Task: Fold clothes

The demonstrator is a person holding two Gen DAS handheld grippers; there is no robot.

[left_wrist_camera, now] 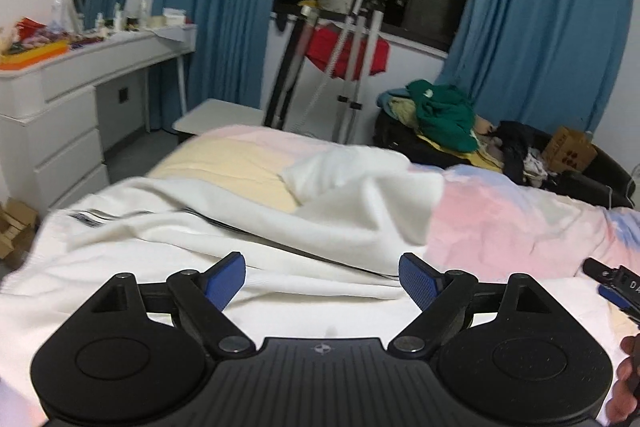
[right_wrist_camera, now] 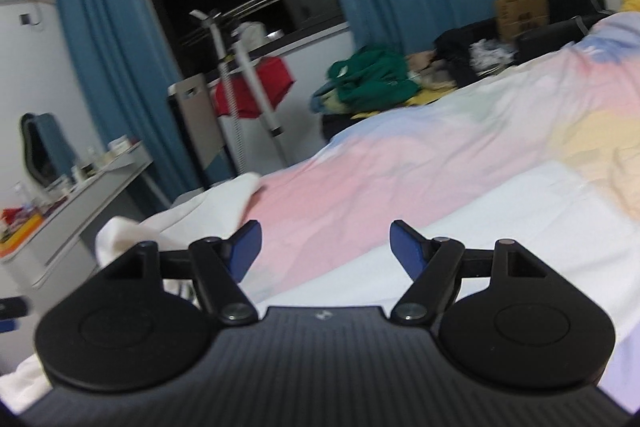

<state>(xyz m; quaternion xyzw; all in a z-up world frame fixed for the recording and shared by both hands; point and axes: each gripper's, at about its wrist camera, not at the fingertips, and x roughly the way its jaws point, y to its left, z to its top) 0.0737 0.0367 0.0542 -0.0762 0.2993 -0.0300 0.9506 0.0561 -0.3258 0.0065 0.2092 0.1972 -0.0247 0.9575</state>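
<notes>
While both tongs (left_wrist_camera: 322,281) (right_wrist_camera: 325,249) gape empty, white garment (left_wrist_camera: 224,227) lies crosswise on bed (left_wrist_camera: 500,223)

Garment (left_wrist_camera: 248,223) on bed (left_wrist_camera: 520,223); dresser (left_wrist_camera: 72,115) left, clothes pile (left_wrist_camera: 444,115) behind

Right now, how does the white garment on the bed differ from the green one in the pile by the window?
The white garment lies spread over the bed, right in front of the left gripper; the green garment sits crumpled on a heap of clothes beyond the bed. The white one shows a dark striped edge; the green one looks plain apart from a small pale mark. Neither is folded, and neither is held: both grippers, the right gripper included, are open.
</notes>
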